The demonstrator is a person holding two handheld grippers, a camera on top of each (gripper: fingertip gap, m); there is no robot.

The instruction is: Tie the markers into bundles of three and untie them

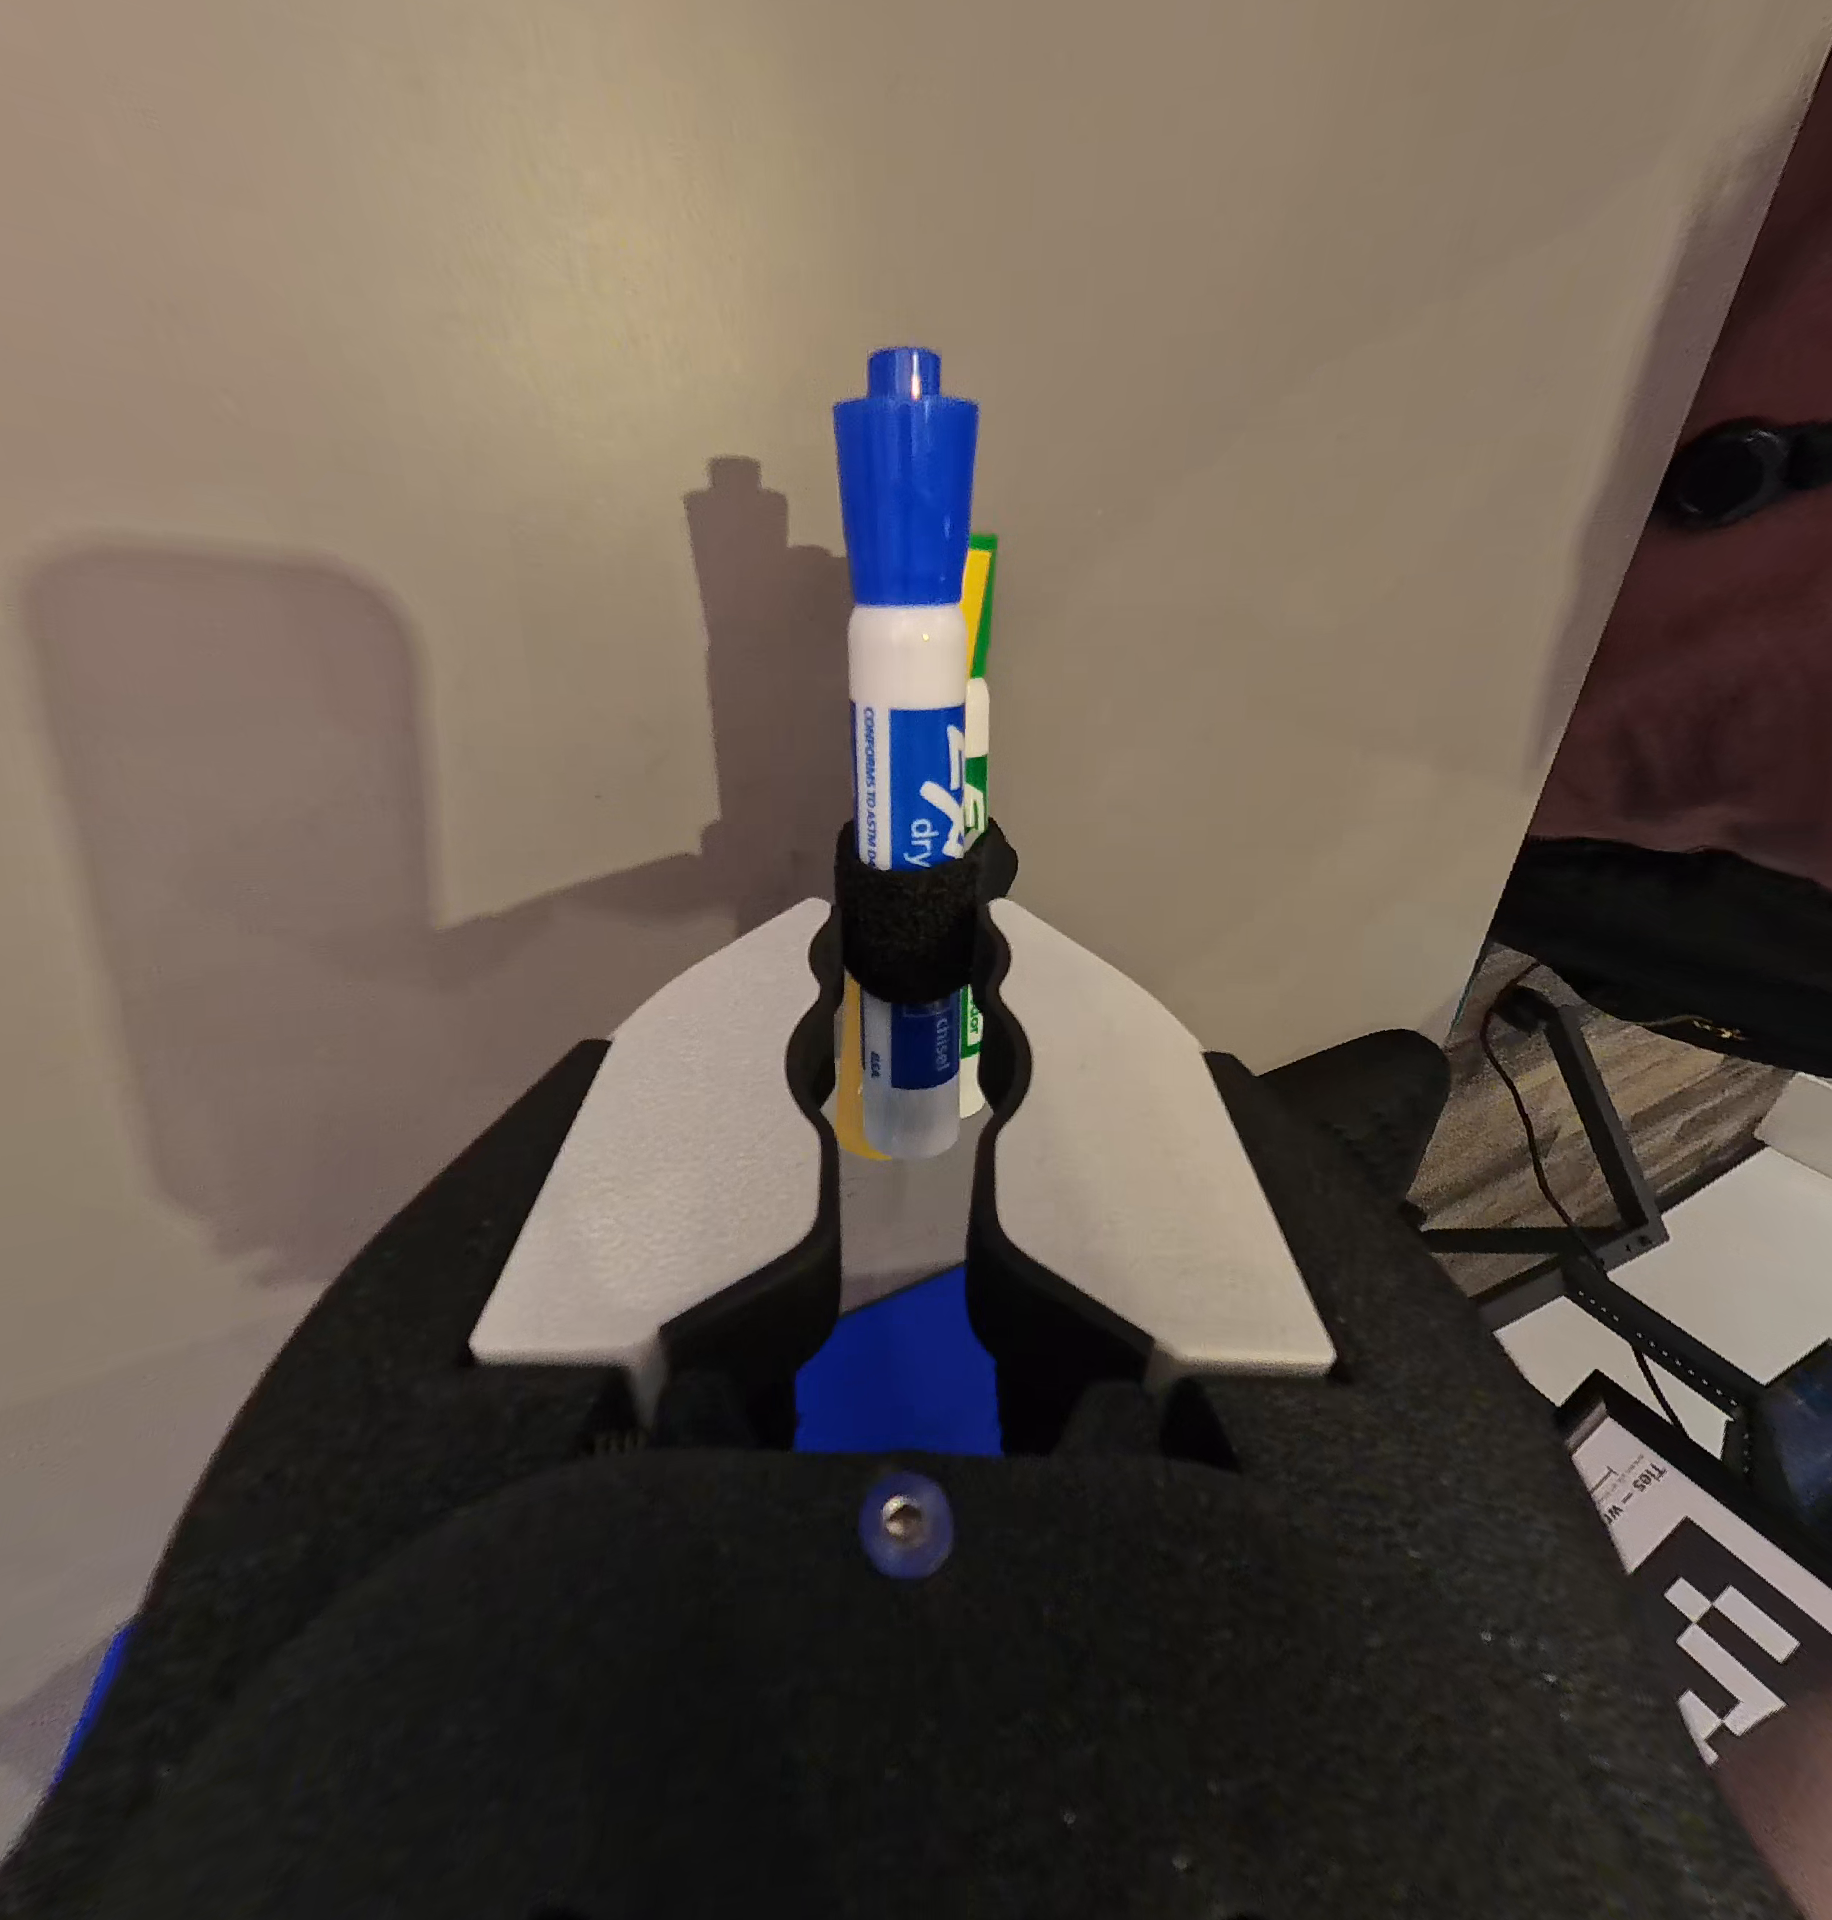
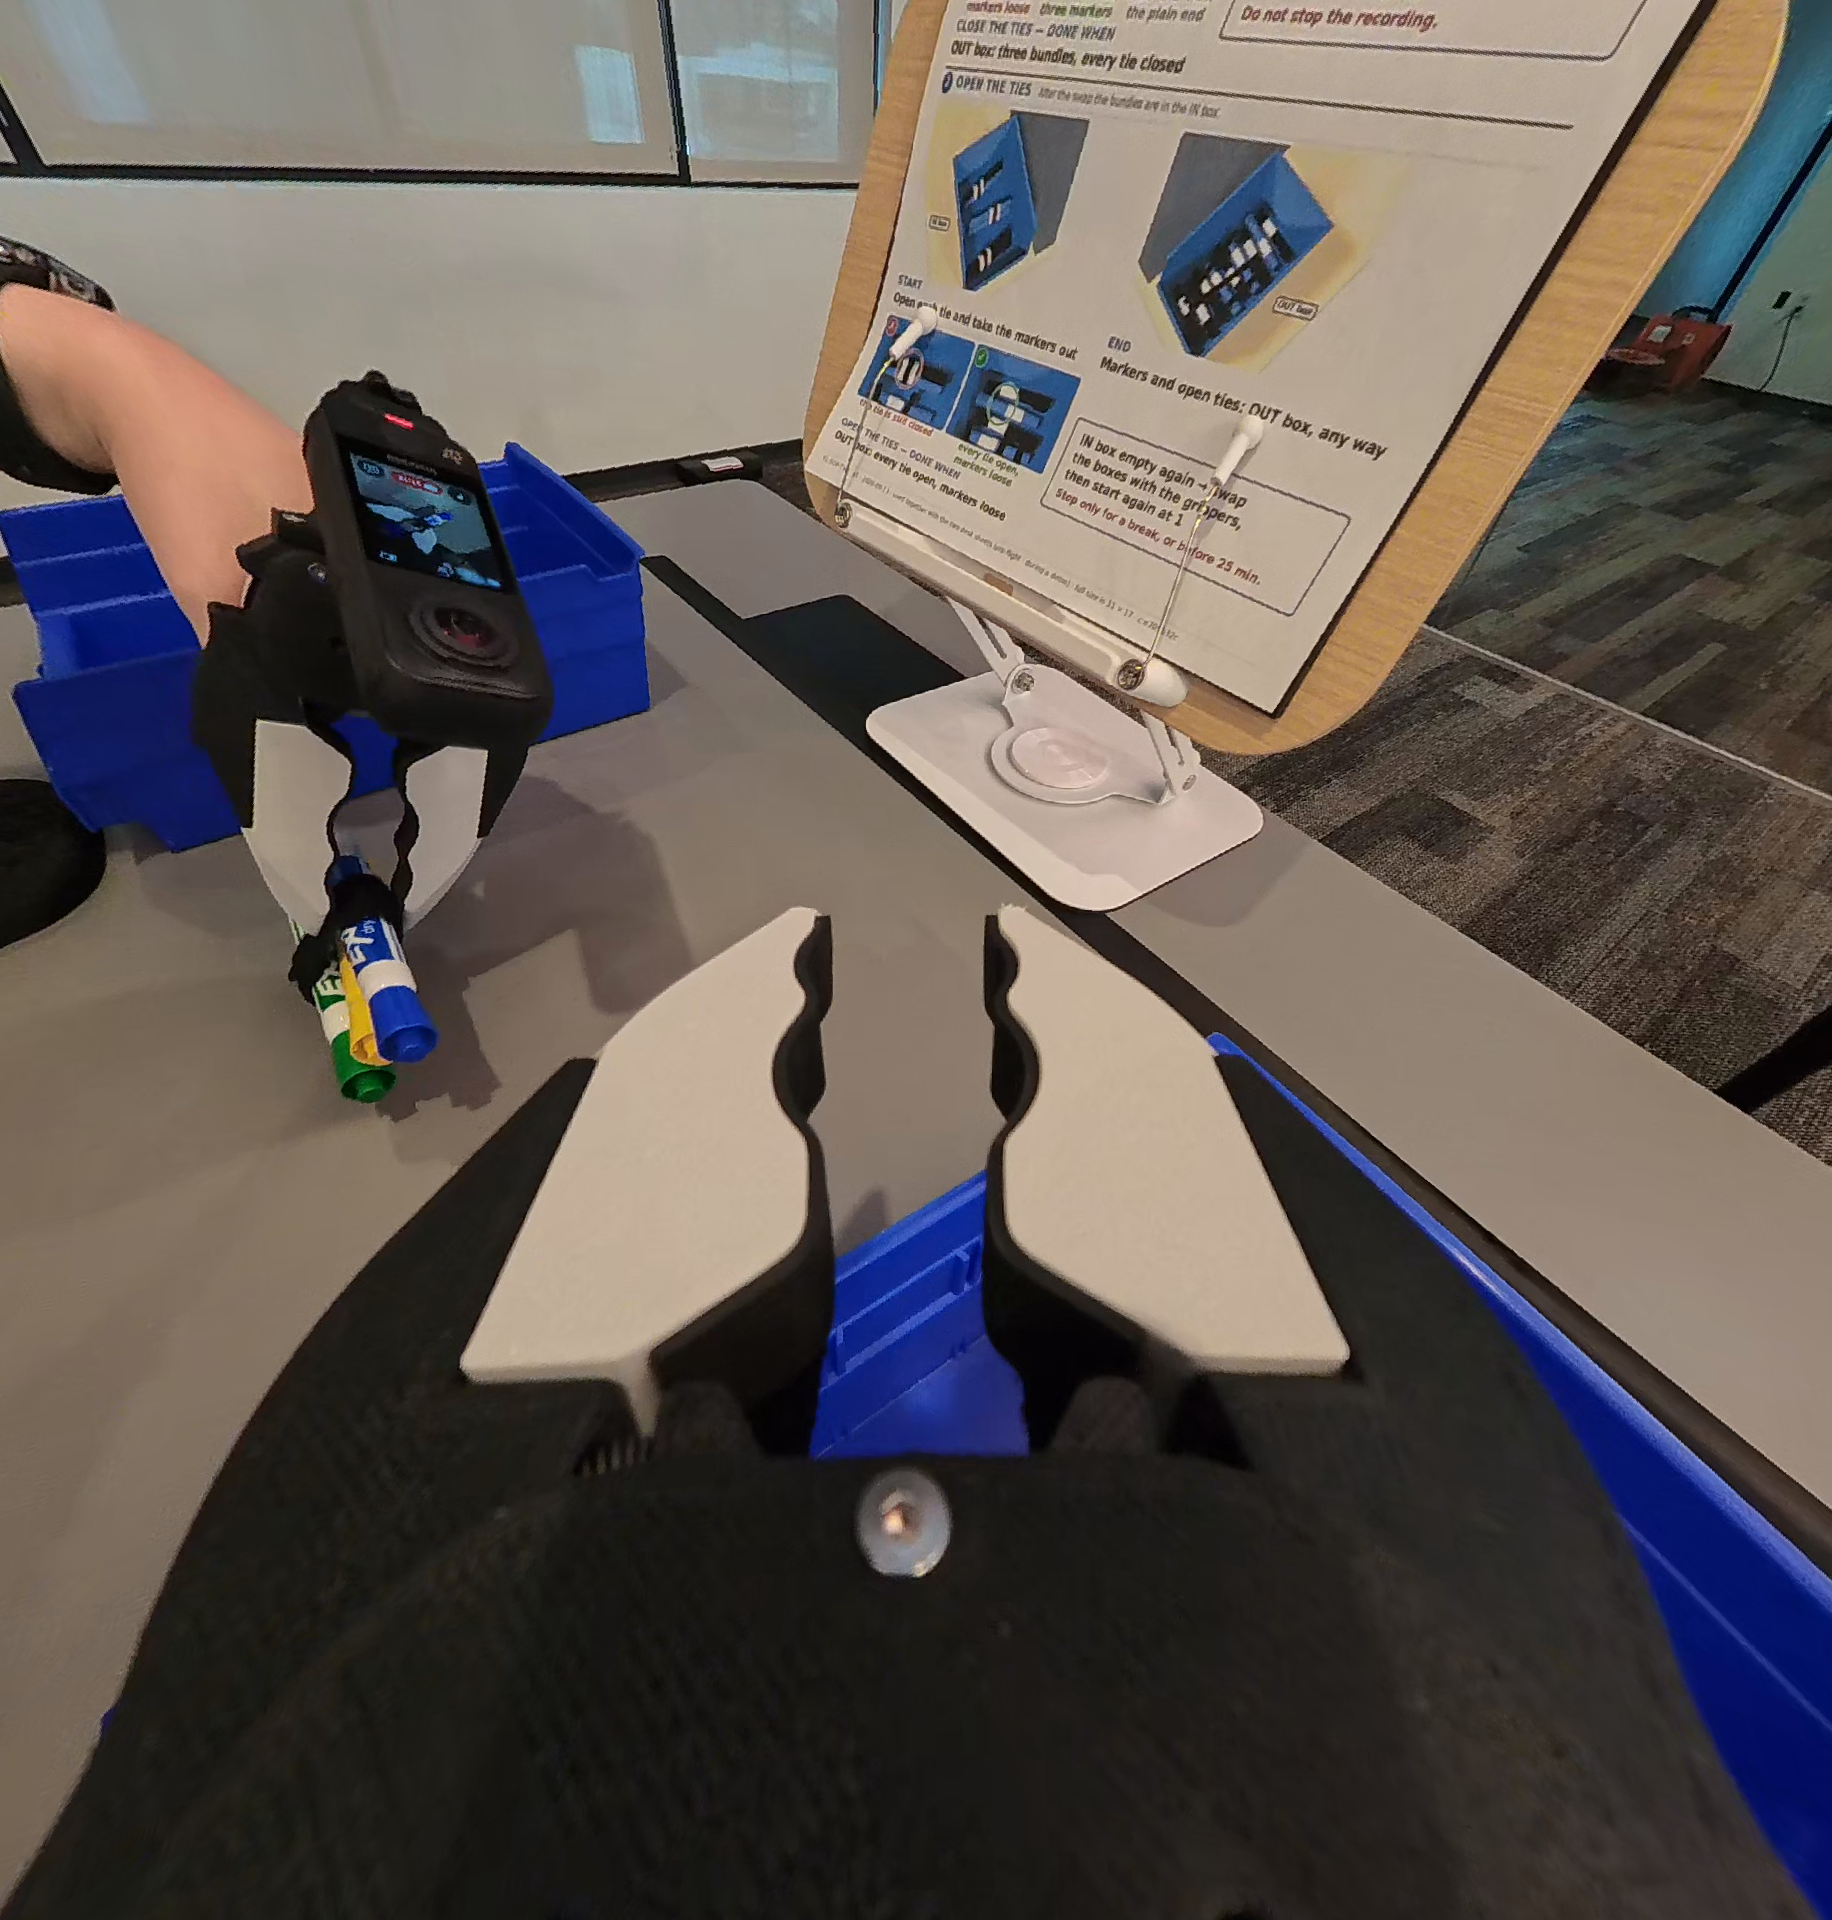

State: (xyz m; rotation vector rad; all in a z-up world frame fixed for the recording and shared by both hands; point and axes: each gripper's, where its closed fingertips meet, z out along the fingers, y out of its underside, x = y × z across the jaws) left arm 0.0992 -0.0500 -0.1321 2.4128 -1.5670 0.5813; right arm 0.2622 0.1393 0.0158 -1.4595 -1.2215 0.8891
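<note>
Black hook-and-loop strap [image 1: 907,920] binds my bundle of three markers, blue-capped [image 1: 907,727], yellow [image 2: 356,1013] and green [image 2: 346,1039], which my left hand-held gripper [image 1: 907,997] pinches at the strap, caps aimed down over the grey table [image 2: 683,831]. My right hand-held gripper [image 2: 907,997] hangs spread and empty above a blue plastic bin [image 2: 1722,1558]. I judge the risk is slippage: if I peel the strap while squeezing it, the markers could slide out and roll off.
</note>
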